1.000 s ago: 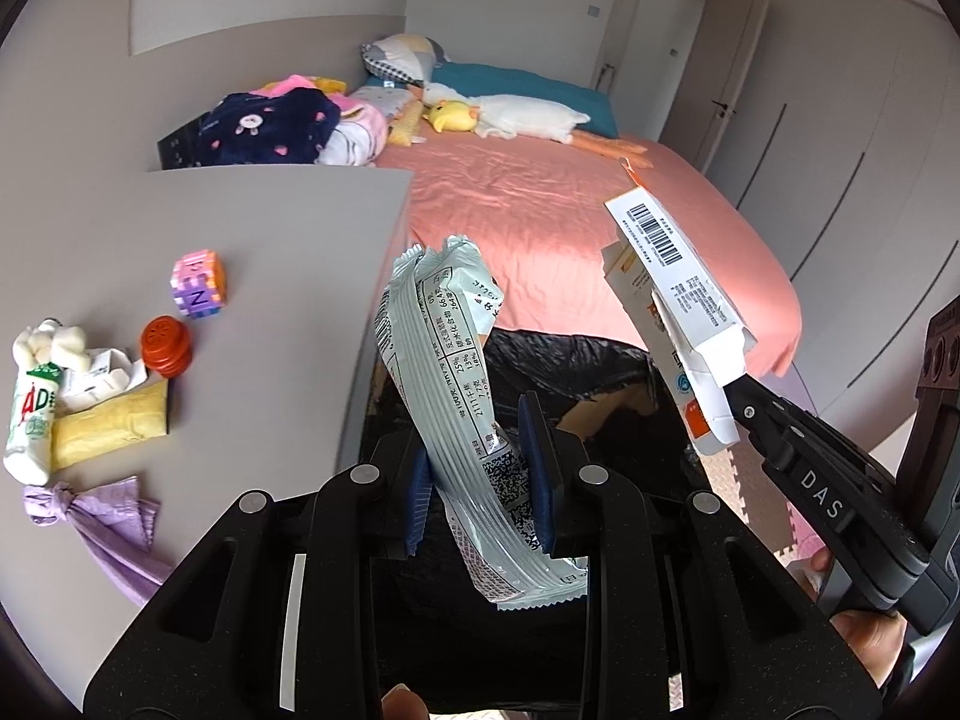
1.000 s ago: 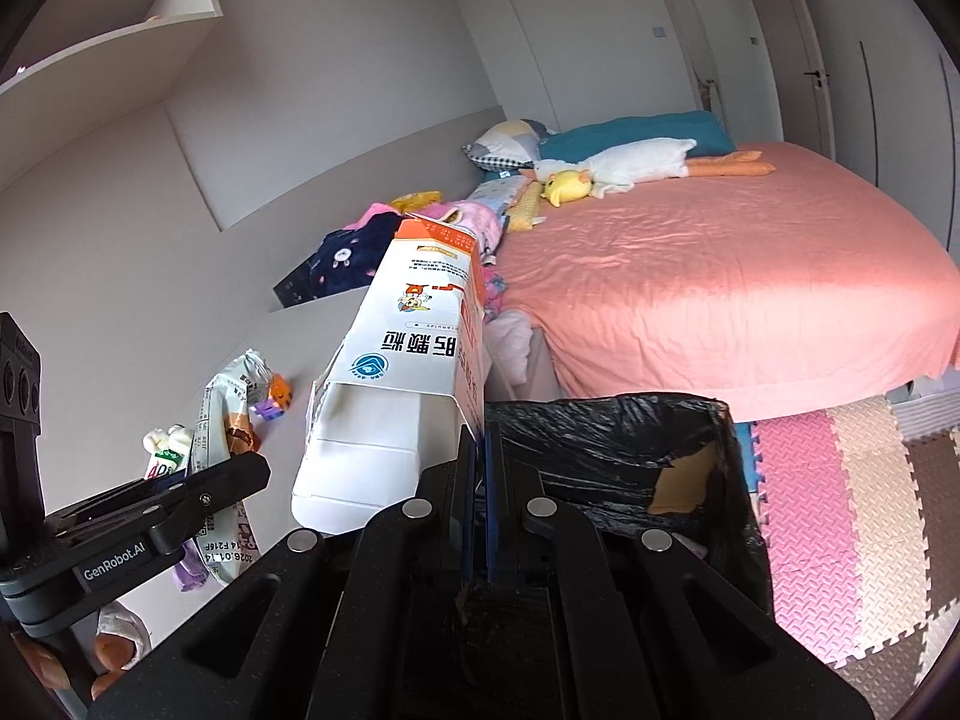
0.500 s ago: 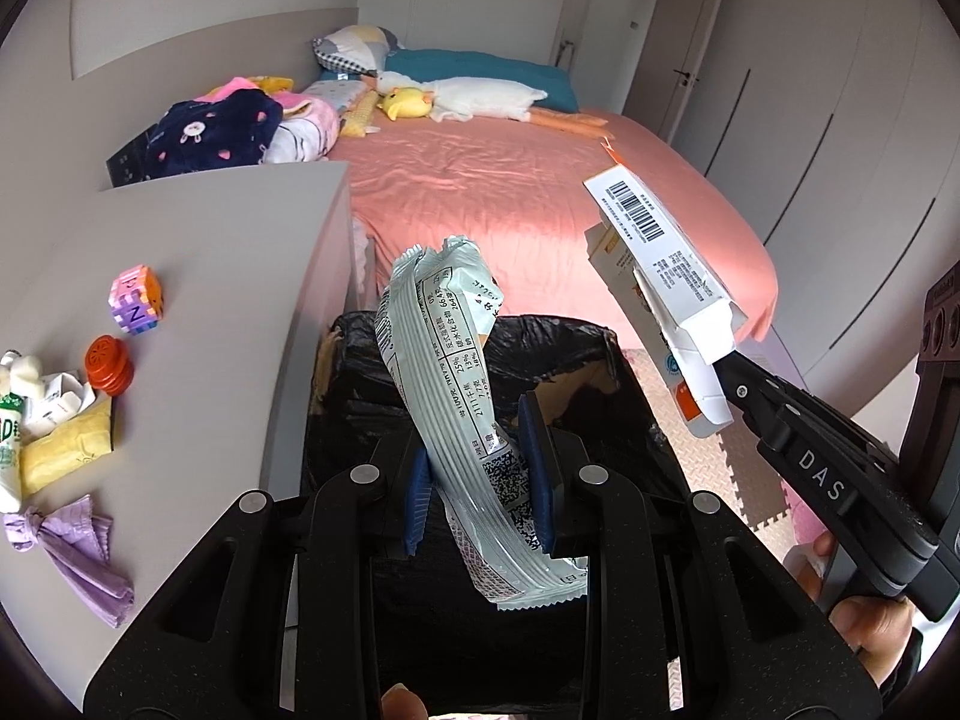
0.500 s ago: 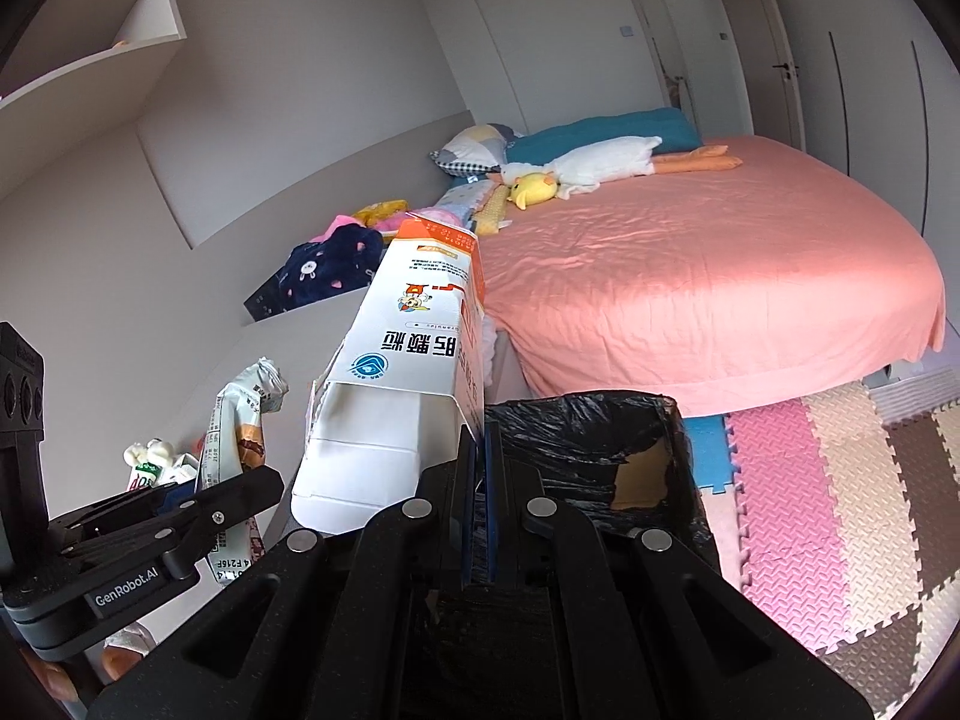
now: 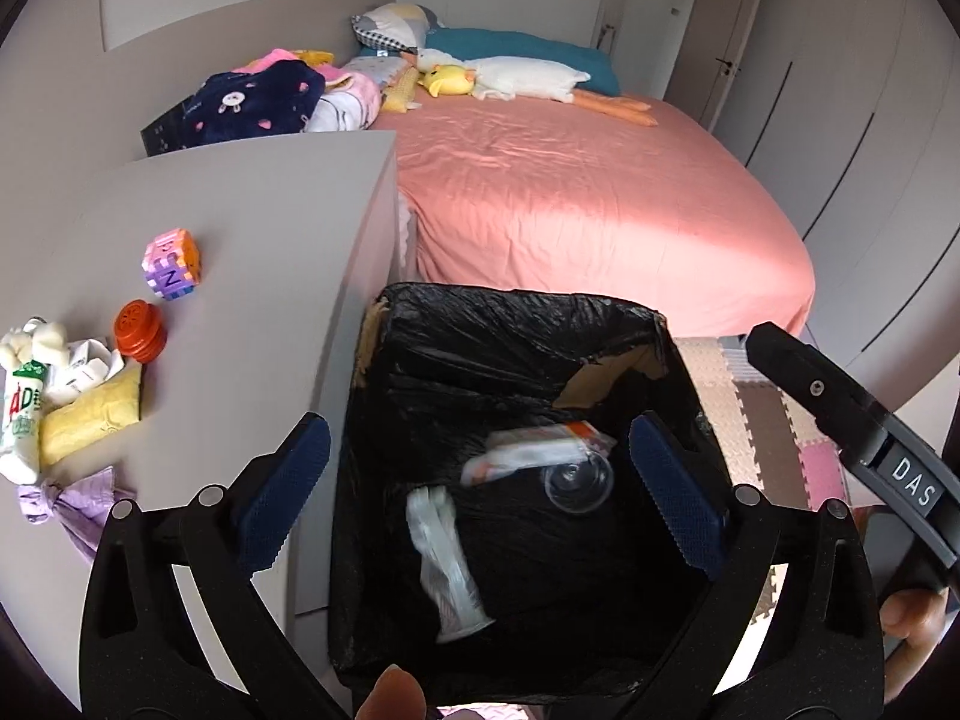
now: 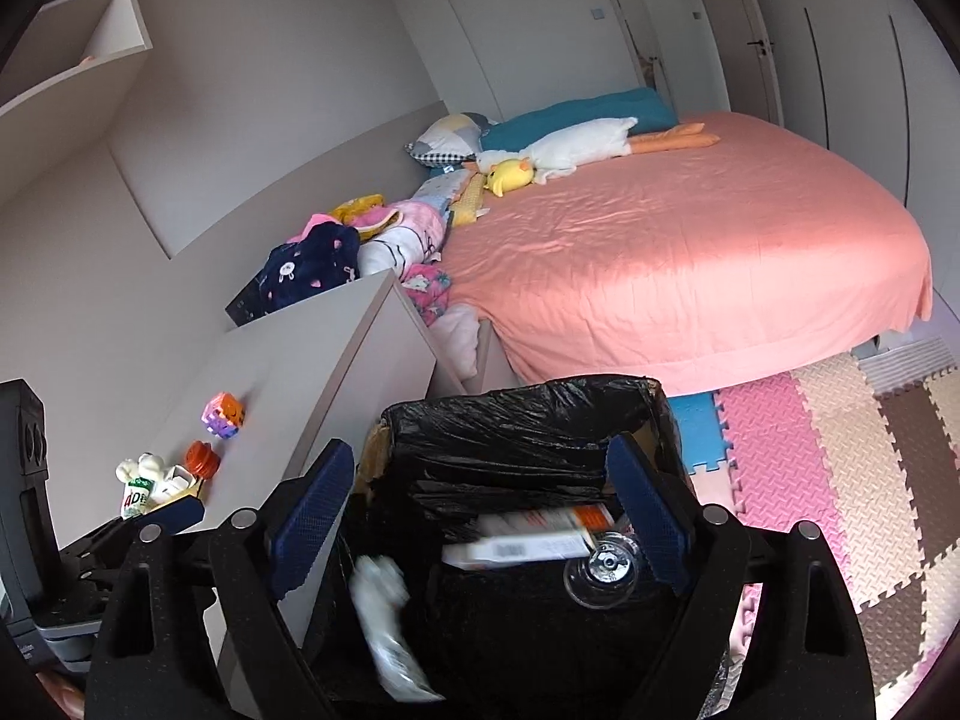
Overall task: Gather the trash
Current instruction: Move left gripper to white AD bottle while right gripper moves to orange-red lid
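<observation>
Left tool [image 5: 480, 480] spread wide, right tool [image 6: 480, 510] likewise (both empty)

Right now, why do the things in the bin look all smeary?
They are blurred by motion. In the left wrist view the wrapper and the carton are streaked inside the bin, below the open left gripper. In the right wrist view both smear too, under the open right gripper. The bed looks sharp, though the fisheye lens bends it.
</observation>
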